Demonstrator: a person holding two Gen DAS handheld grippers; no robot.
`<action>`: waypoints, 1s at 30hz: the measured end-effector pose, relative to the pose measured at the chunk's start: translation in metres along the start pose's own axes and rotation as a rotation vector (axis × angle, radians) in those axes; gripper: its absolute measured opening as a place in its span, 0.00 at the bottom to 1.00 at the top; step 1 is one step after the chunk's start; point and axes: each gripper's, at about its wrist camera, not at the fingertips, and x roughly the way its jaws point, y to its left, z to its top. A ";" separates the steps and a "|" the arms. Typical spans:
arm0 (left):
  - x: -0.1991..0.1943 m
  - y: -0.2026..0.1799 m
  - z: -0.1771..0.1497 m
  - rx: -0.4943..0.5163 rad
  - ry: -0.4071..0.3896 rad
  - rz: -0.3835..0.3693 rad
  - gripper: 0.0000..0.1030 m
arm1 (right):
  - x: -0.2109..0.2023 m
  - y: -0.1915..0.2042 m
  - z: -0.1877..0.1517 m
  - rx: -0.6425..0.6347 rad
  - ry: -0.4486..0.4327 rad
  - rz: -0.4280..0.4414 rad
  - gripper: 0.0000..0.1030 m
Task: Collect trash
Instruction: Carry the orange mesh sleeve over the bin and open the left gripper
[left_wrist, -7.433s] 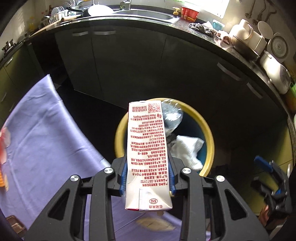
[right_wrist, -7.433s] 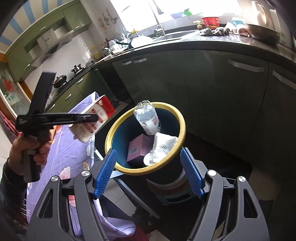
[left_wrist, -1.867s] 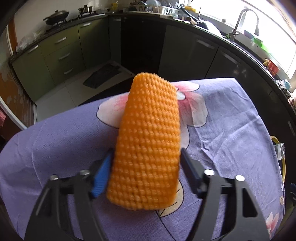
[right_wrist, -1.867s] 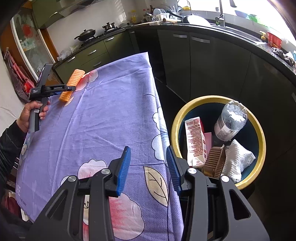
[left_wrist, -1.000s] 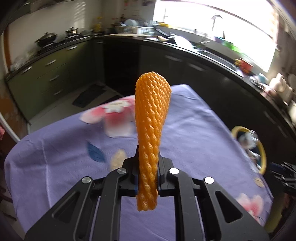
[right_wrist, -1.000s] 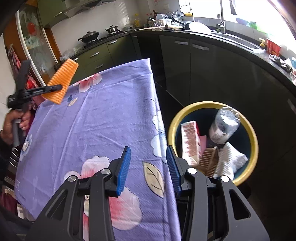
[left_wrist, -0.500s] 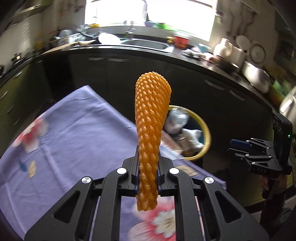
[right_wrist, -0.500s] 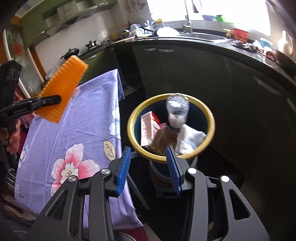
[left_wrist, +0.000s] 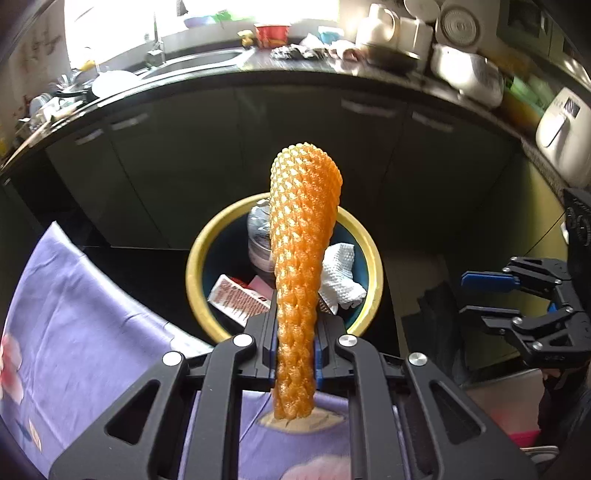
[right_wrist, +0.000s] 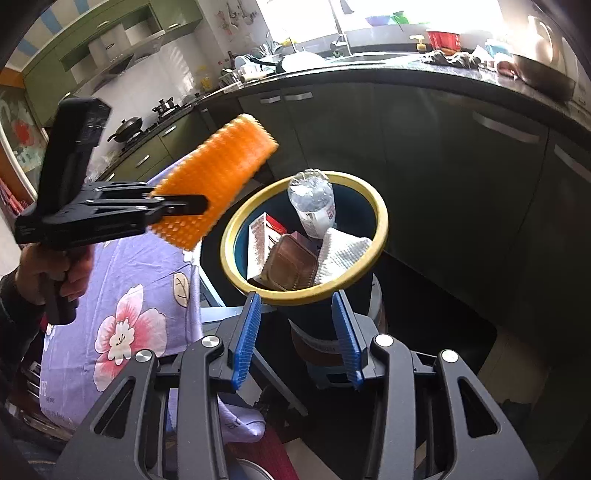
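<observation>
My left tongs are clamped on an orange foam net sleeve, gripping it near its lower end. Its long axis runs straight out along the tongs' fingers, the free rounded end pointing away from me toward the trash bin. The sleeve is a soft, flattened tube with a bumpy honeycomb mesh surface; seen from my right wrist camera it shows its broad face, tilted up and to the right, held in the air beside the bin's rim, above the edge of the tabletop.

The bin is round, dark blue inside, with a yellow ring around its rim. It stands on the floor just beside the tabletop's edge. Inside it are a clear, crinkled plastic bottle, a red and white printed carton, a brown plastic container and a white, dimpled paper towel.

My right tongs hold nothing; their ridged blue pads stand apart, aimed at the bin's near side.

The tabletop is covered by a purple cloth printed with pink flowers.
</observation>
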 end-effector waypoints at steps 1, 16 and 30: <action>0.006 -0.001 0.002 0.005 0.008 -0.002 0.14 | 0.002 -0.002 0.000 0.004 0.002 0.002 0.39; 0.058 -0.006 0.019 0.198 0.045 0.048 0.32 | 0.020 -0.004 0.001 0.017 0.034 0.030 0.39; 0.041 -0.004 0.008 0.214 0.027 0.058 0.58 | 0.018 0.002 0.000 0.011 0.029 0.045 0.41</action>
